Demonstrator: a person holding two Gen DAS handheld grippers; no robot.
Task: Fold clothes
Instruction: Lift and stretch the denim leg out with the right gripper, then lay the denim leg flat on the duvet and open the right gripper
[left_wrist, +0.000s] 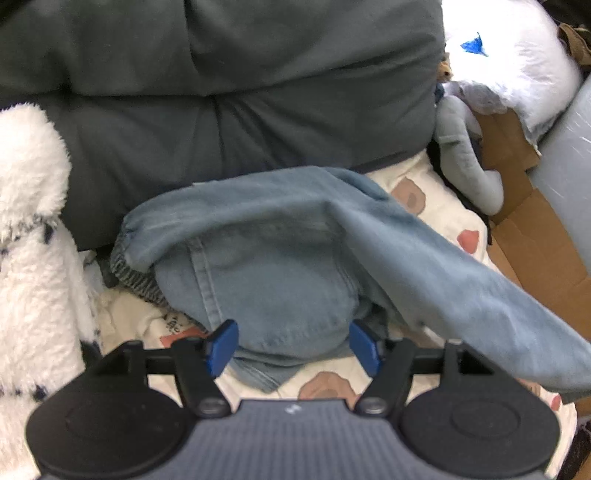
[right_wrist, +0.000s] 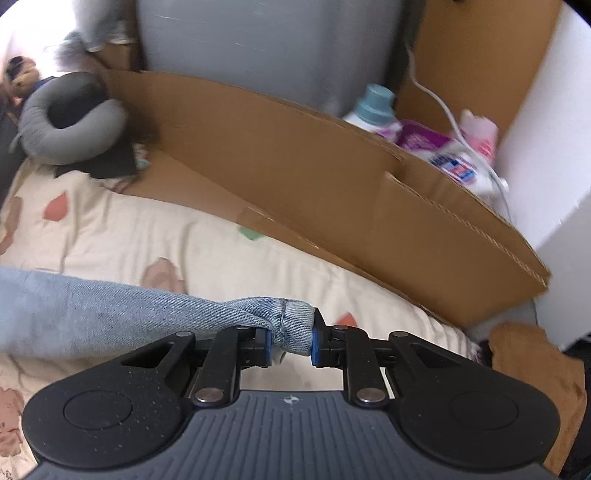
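Observation:
A pair of light blue jeans (left_wrist: 280, 258) lies bunched on a cream bed sheet with a pink and brown print (left_wrist: 436, 206). In the left wrist view my left gripper (left_wrist: 293, 345) stands open, its blue pads on either side of a folded denim bulge, not pinching it. One trouser leg stretches off to the lower right. In the right wrist view my right gripper (right_wrist: 290, 341) is shut on the hem end of that jeans leg (right_wrist: 288, 321), which trails away to the left over the sheet (right_wrist: 147, 229).
A dark grey duvet (left_wrist: 221, 92) piles up behind the jeans. A white fluffy plush (left_wrist: 29, 221) stands at the left. A cardboard sheet (right_wrist: 314, 177) lines the bed's right edge, with a grey neck pillow (right_wrist: 70, 118) and a detergent bottle (right_wrist: 373, 107) beyond.

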